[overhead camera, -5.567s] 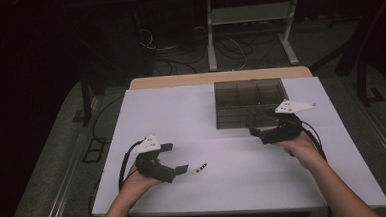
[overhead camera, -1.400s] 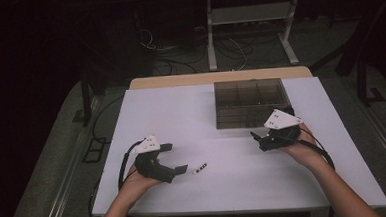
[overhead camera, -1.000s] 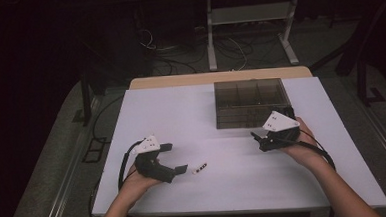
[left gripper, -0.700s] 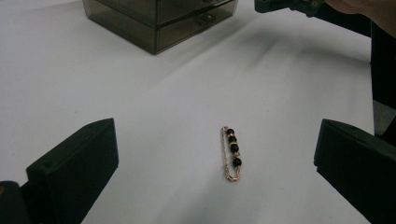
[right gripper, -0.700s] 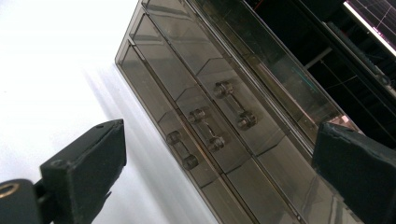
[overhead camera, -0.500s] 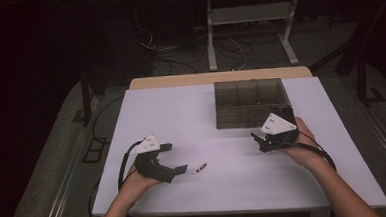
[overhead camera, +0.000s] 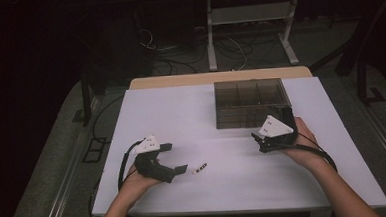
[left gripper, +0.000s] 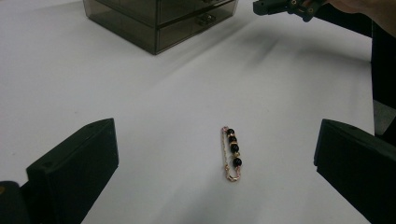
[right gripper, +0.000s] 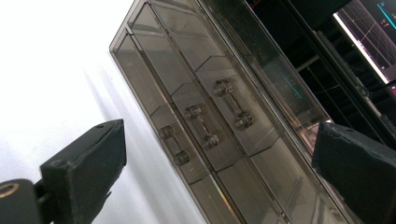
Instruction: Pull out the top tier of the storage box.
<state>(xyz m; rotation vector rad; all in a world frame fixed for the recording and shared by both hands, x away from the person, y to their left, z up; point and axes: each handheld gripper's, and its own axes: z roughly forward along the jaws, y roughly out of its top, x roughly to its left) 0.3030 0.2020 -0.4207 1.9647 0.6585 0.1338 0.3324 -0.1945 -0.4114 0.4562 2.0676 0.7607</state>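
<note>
A small gold pin with black beads (left gripper: 231,154) lies flat on the white table (overhead camera: 201,115), also visible as a speck, the pin (overhead camera: 199,168). My left gripper (overhead camera: 177,159) rests just left of it, open, jaws wide either side of the pin in the left gripper view. A smoky clear drawer box (overhead camera: 251,103) stands at the back right; its drawer fronts with bar handles (right gripper: 201,126) are closed. My right gripper (overhead camera: 256,139) is open, tilted, close in front of the box with the handles between its jaws.
The table's wooden far edge (overhead camera: 179,80) borders a dark floor with cables and a metal stand (overhead camera: 248,15). Bare white tabletop spreads between the two grippers.
My right gripper has dropped and tilted, moving left toward the front of the drawer box. The left gripper and the pin have not moved.
</note>
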